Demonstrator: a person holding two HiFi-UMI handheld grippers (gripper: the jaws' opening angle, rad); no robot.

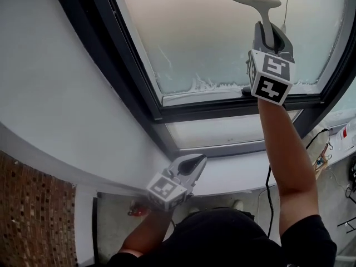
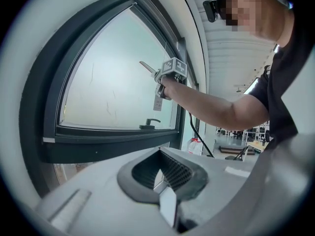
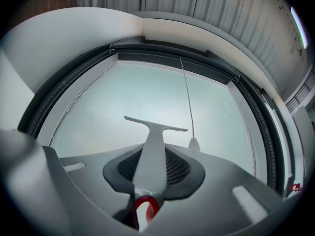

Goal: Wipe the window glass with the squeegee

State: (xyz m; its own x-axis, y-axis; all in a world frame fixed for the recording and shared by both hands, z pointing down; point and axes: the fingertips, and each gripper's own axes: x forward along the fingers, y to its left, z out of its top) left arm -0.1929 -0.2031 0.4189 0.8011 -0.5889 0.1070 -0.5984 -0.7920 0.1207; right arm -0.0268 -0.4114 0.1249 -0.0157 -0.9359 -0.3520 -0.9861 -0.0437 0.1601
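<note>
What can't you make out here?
Whether the squeegee touches the glass: seen from behind in head view, too small in left gripper view.
Red item on the floor: head view, small, partly behind the left gripper.
The glass's top: cut off by head view's upper edge.

The grey floor (image 1: 334, 199) carries a black cable (image 1: 269, 196), a small red object (image 1: 137, 209) by the wall, and a white container (image 1: 349, 131) at its far right.

I log a brown brick surface (image 1: 33, 216) at lower left, below a white wall (image 1: 55, 93). A black cable (image 1: 269, 196) hangs under the sill. A thin cord (image 3: 187, 102) ends in a small weight (image 3: 194, 143). A white, red-capped jug (image 2: 196, 145) stands near the cable.
</note>
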